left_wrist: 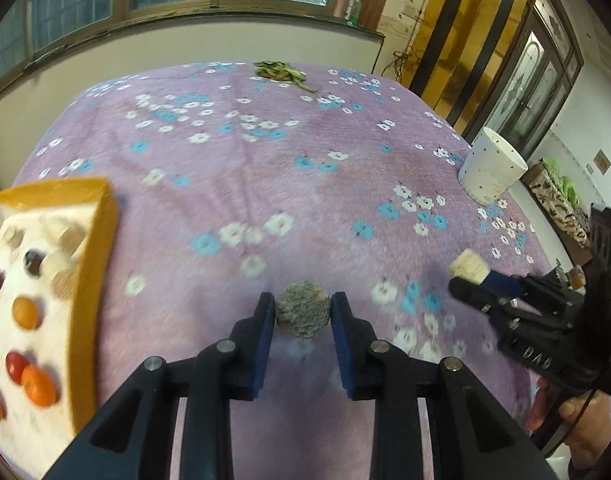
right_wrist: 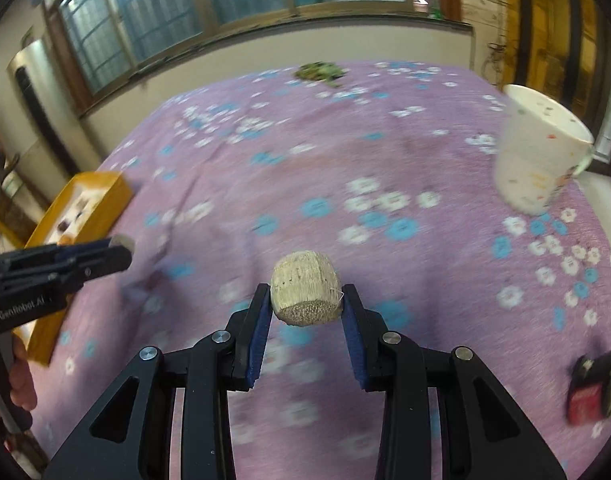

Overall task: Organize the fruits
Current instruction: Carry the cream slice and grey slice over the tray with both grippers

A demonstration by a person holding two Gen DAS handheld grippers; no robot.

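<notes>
My left gripper [left_wrist: 303, 314] is shut on a grey-brown rough round chunk [left_wrist: 302, 314] and holds it above the purple flowered cloth [left_wrist: 265, 168]. My right gripper [right_wrist: 307, 300] is shut on a pale beige cut chunk [right_wrist: 305, 294]; it also shows in the left wrist view [left_wrist: 469, 272] at the right. A yellow-walled box [left_wrist: 93, 280] with a white holed insert stands at the left, holding orange, red and dark small fruits [left_wrist: 25, 312]. The box also shows in the right wrist view [right_wrist: 85, 208], with the left gripper [right_wrist: 117, 248] in front of it.
A white speckled cup [left_wrist: 491, 172] stands near the cloth's right edge, also in the right wrist view [right_wrist: 541, 156]. A pile of green leaves [left_wrist: 281, 71] lies at the far edge. A red and black object [right_wrist: 589, 392] sits at the lower right.
</notes>
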